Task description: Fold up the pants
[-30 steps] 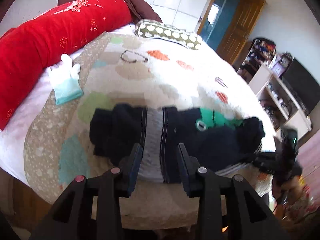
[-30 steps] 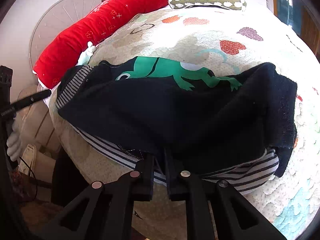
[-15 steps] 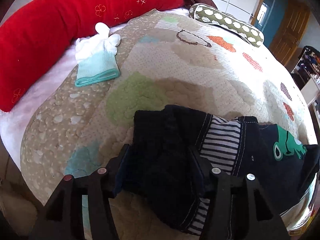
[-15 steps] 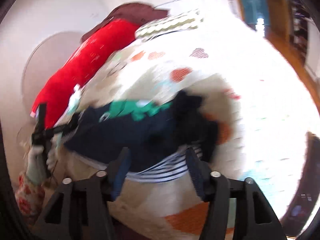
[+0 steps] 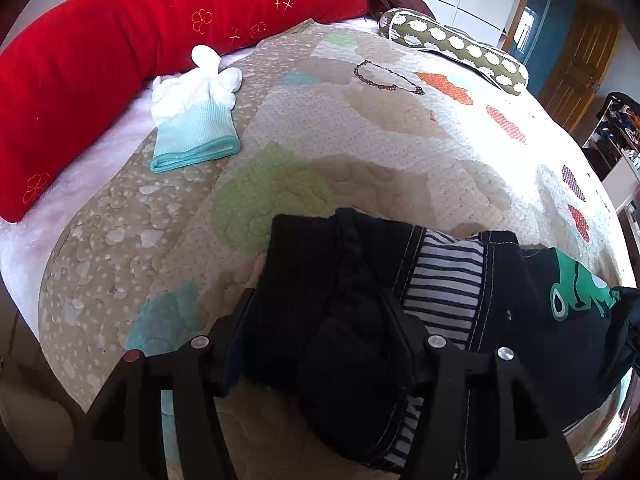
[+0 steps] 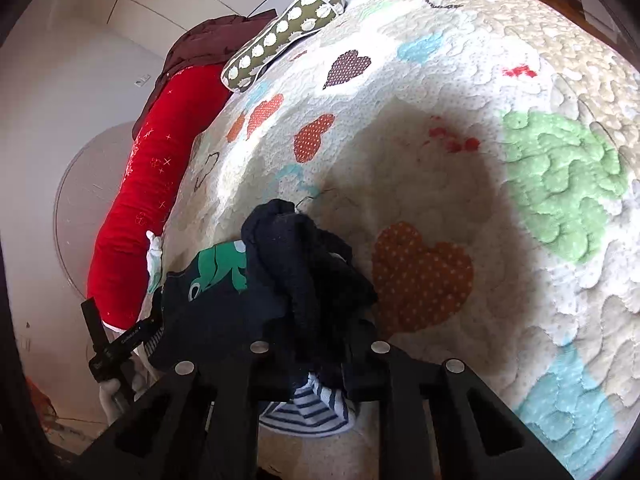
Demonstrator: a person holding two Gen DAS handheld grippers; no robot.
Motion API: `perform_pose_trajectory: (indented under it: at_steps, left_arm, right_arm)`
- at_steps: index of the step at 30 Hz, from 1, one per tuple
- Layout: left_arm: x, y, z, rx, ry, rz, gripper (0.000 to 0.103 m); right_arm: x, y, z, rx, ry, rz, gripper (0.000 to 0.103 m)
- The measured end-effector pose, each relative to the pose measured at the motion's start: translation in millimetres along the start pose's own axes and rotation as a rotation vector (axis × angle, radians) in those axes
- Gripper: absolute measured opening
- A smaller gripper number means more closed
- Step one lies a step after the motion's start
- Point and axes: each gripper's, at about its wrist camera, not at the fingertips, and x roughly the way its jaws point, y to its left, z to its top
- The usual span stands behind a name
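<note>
Dark navy pants [image 5: 344, 296] with a striped lining and a green frog print [image 5: 576, 288] lie across the near edge of the quilted bed. My left gripper [image 5: 320, 320] has its jaws wide apart, one on each side of the bunched left end of the pants. My right gripper [image 6: 316, 344] also has its jaws apart around the bunched right end of the pants [image 6: 296, 264], with striped lining [image 6: 308, 408] hanging below. The frog print shows there too [image 6: 218, 272].
A red bolster [image 5: 120, 40] runs along the far left. A white and teal glove [image 5: 196, 120] lies beside it. A spotted green cushion [image 5: 456, 48] lies at the head of the quilt [image 5: 360, 152]. Shelves [image 5: 616, 148] stand at the right.
Both grippers opened from narrower or shut positions and moved to opposite ends of the pants. The right gripper swung right and closed in on the bunched end.
</note>
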Motion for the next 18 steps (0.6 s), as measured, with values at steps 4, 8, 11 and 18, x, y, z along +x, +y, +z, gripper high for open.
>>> perform_pose_trajectory:
  at_steps: [4, 8, 11, 18]
  left_arm:
    - [1, -1, -4, 0.005, -0.026, 0.007, 0.063]
    - [-2, -8, -5, 0.002, -0.054, 0.046, 0.063]
    - [-6, -20, -5, 0.013, -0.061, 0.065, 0.063]
    - [-21, -35, -10, 0.014, -0.056, 0.056, 0.063]
  right_arm:
    - [-30, -7, -7, 0.005, -0.062, -0.052, 0.015]
    - [-37, -11, -2, 0.026, -0.095, -0.058, 0.014]
    - [-44, -9, 13, 0.009, -0.134, -0.054, 0.013]
    - [-42, -24, 25, -0.019, -0.106, -0.171, 0.029]
